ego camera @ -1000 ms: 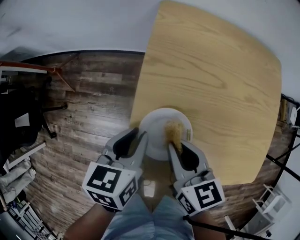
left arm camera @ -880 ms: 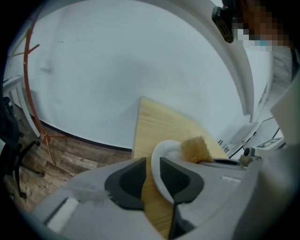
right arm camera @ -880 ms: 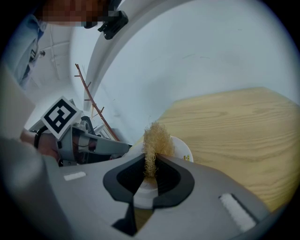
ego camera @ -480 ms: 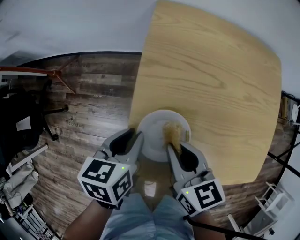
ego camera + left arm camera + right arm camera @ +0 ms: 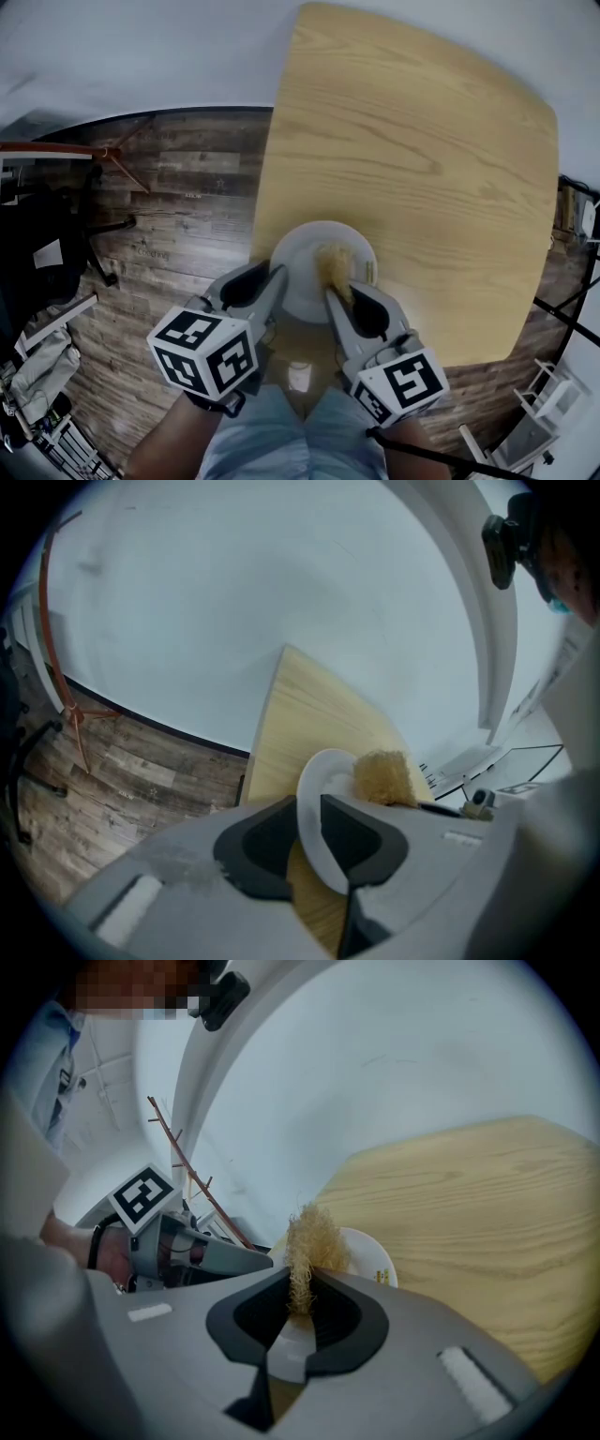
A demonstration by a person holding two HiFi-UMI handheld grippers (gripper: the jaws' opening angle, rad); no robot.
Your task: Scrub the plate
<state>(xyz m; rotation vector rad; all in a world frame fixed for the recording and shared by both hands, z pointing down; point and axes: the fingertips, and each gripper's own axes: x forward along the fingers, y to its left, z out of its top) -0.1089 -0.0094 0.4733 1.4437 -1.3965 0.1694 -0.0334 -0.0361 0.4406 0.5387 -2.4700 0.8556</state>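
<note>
Head view looks steeply down on a white plate (image 5: 302,255) at the near edge of the tabletop (image 5: 422,141), toward its left side. The left tongs (image 5: 274,281) are pinching the plate's left rim, which the left gripper view shows standing as a thin edge between the two dark pads. The right tongs (image 5: 337,294) are clamped on the lower end of a tan scrubber (image 5: 332,261), whose bushy far end lies against the plate's inner face.

The likeliest trouble is the plate slipping. It looks smooth and glazed, and only a narrow bit of rim is held, so a firm sideways stroke could pivot it in the pads or work it free. So close to the tabletop's edge, with plank floor (image 5: 178,216) just left of it, a freed plate could slide off and drop. The scrubber is a second weak point: only a thin waist of it is caught, so dragging hard could pull the strands out or bend the tuft over without scouring.

The plate is round and shallow, with a small yellow mark near its right rim. The scrubber is a loose, springy tangle of coarse fibres. The tabletop is pale wood with bold grain and rounded corners.
</note>
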